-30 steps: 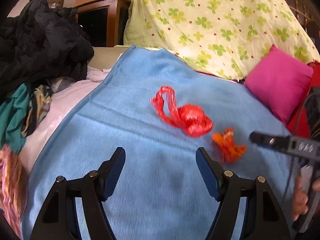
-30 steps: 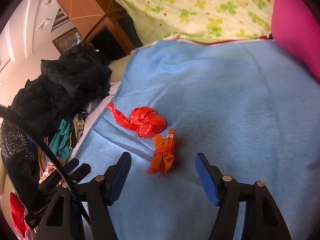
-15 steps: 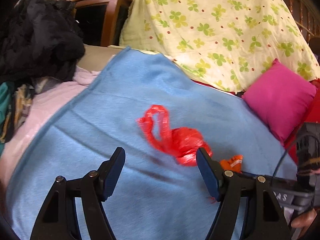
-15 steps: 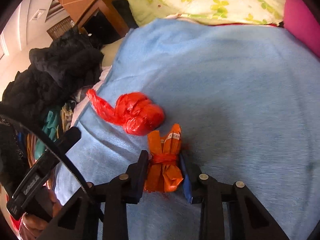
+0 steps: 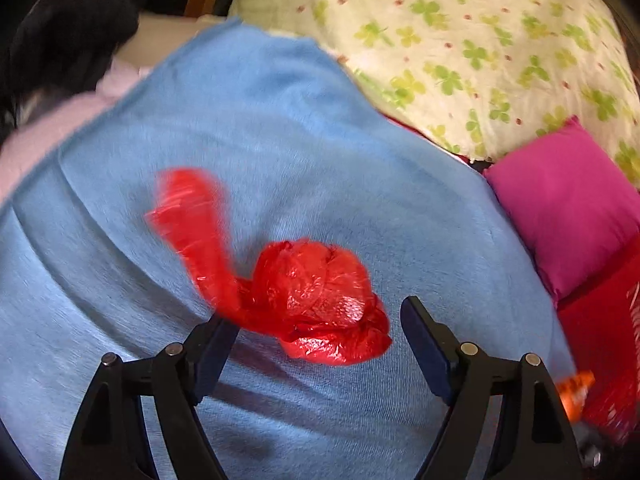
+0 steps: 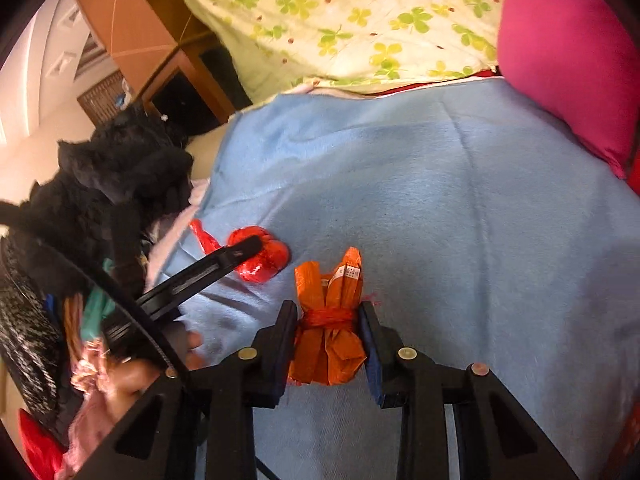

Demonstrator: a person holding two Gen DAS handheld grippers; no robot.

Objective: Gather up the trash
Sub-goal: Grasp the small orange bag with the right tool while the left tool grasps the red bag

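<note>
Pickup step under way on blue blanket (image 6: pixel 460 200). Right gripper (image 6: pixel 328 336) clamped across tied waist of orange wrapper bundle (image 6: pixel 330 320); bundle's long axis runs away from camera, flared end pointing toward pillows. Left gripper (image 5: pixel 316 340) jaws opening, straddling knotted red plastic bag (image 5: pixel 316 300), not yet pinching; bag's tail trails up-left. Next, judging: close left on knot, lift both.
</note>
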